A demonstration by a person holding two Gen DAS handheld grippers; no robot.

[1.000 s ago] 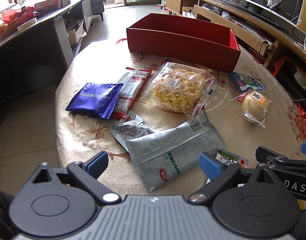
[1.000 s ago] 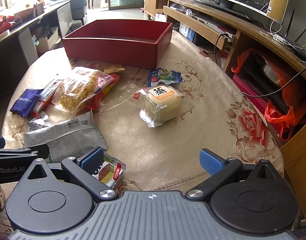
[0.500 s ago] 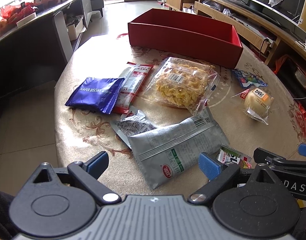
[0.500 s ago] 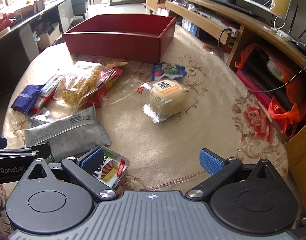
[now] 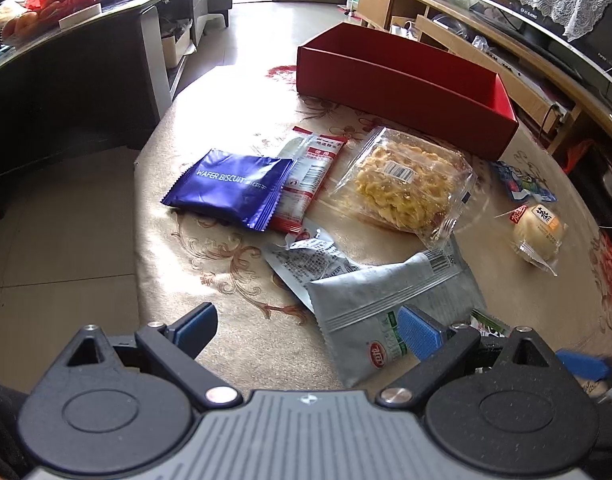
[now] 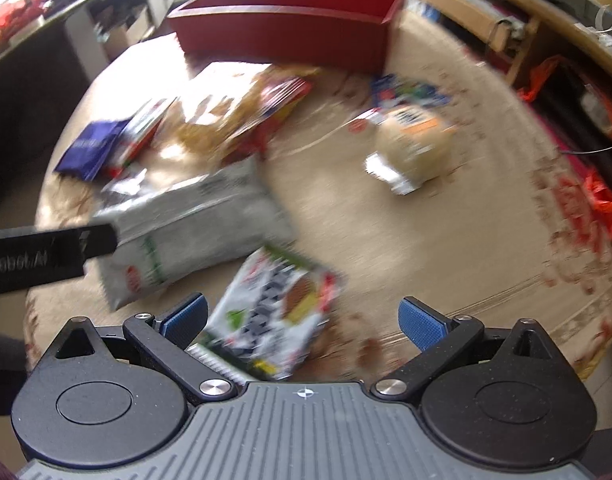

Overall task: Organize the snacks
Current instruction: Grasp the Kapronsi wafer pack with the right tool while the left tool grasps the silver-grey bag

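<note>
A red open box (image 5: 401, 80) stands at the far side of the round table; it also shows in the right wrist view (image 6: 286, 28). Snack packets lie spread before it: a blue wafer packet (image 5: 230, 186), a red-and-white packet (image 5: 309, 176), a clear bag of yellow snacks (image 5: 409, 184), a silver packet (image 5: 381, 308) and a wrapped bun (image 5: 539, 232). My left gripper (image 5: 306, 330) is open, its right finger over the silver packet. My right gripper (image 6: 302, 318) is open above a small green-and-white packet (image 6: 278, 308). The right wrist view is blurred.
The table carries a beige floral cloth (image 5: 226, 264). A small blue packet (image 5: 521, 182) lies right of the clear bag. A dark counter (image 5: 66, 80) stands to the left, a long wooden shelf (image 5: 505, 52) to the right. The table edge is near on the left.
Both grippers have moved forward and left over the table. The small green-and-white packet now lies between my right gripper's fingers. Both stay open.
</note>
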